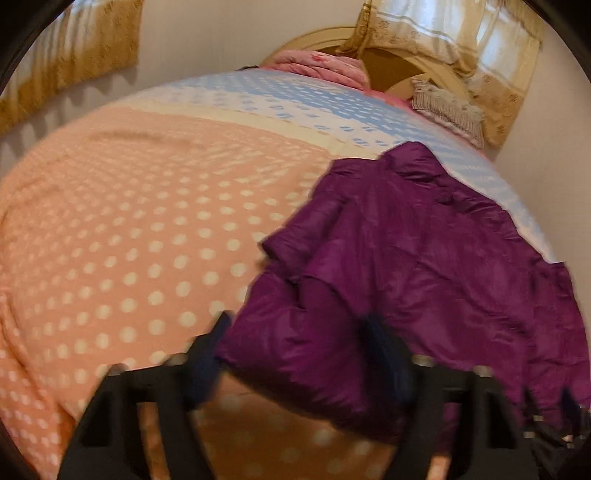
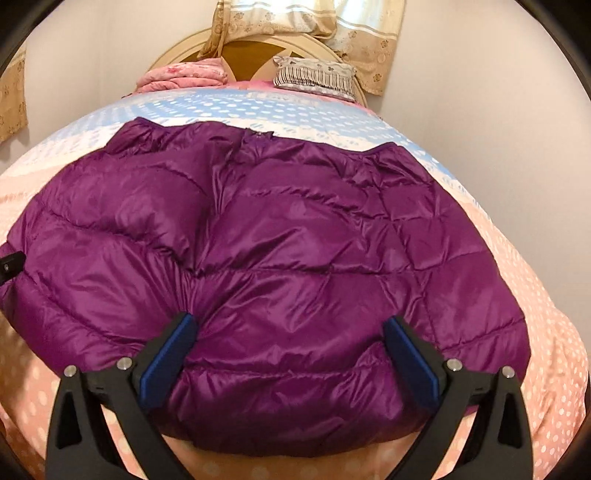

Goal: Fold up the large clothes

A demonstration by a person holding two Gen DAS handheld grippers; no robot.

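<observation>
Item: purple quilted jacket [image 2: 266, 258], spread on the bed [image 2: 535, 295] below the pillow [image 2: 314, 75]. I judge it puffy, light and slick, best pinched at the near hem. My right claw [image 2: 291, 350] gapes wide astride that hem; my left claw [image 1: 295, 347] straddles the jacket's corner, blurred, apparently open.

A polka-dot bedspread [image 2: 535, 332] covers the bed below a round headboard [image 2: 177, 51], plain walls [image 2: 480, 74] and backlit curtains [image 2: 351, 26].
</observation>
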